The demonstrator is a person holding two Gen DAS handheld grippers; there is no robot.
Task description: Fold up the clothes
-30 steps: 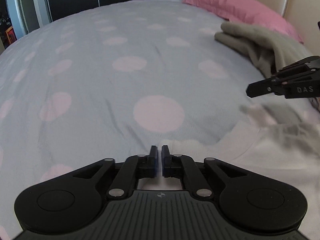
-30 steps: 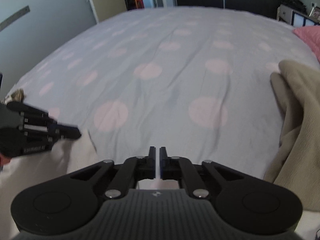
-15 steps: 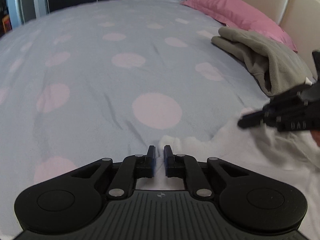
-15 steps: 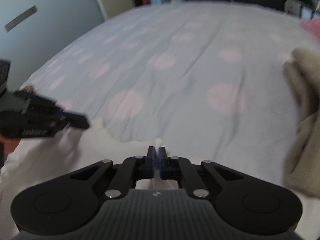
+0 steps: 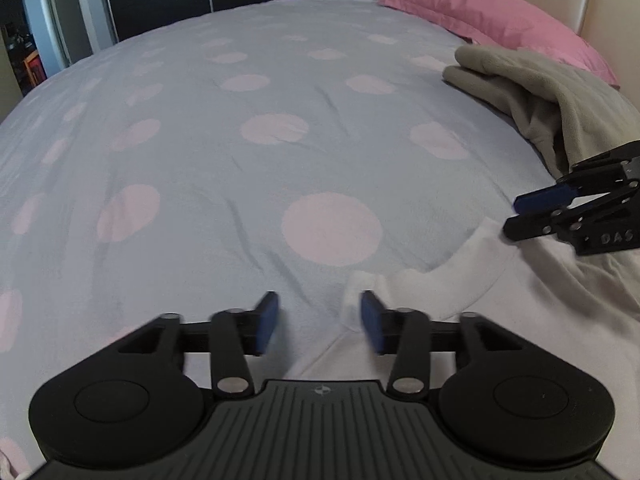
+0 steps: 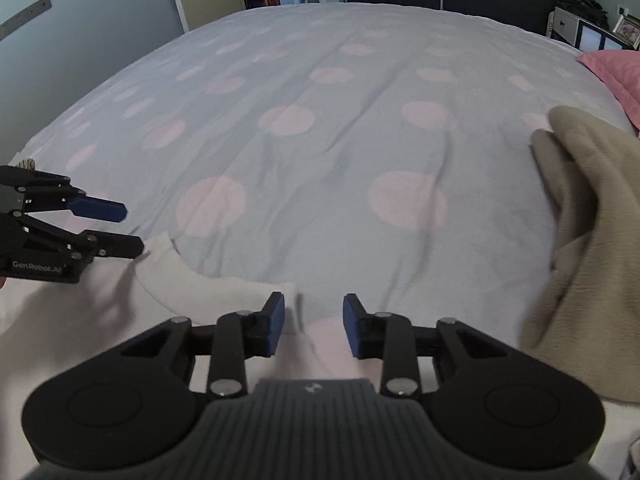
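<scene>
A white garment (image 5: 520, 304) lies flat on the bed, its neckline edge facing the far side; it also shows in the right wrist view (image 6: 120, 312). My left gripper (image 5: 318, 322) is open and empty, low over the garment's left shoulder corner. My right gripper (image 6: 312, 326) is open and empty over the other shoulder corner. Each gripper shows in the other's view, the right one (image 5: 520, 216) at the right edge, the left one (image 6: 130, 230) at the left edge, both with jaws apart.
The bed has a grey cover with pink dots (image 5: 280, 128). A beige fleece garment (image 5: 560, 96) lies at the right, also in the right wrist view (image 6: 592, 240). A pink pillow (image 5: 500, 20) sits by the headboard. Dark wardrobes stand beyond the bed.
Both grippers were shut on the white garment's shoulder corners. They lowered it onto the bed, opened and let it go.
</scene>
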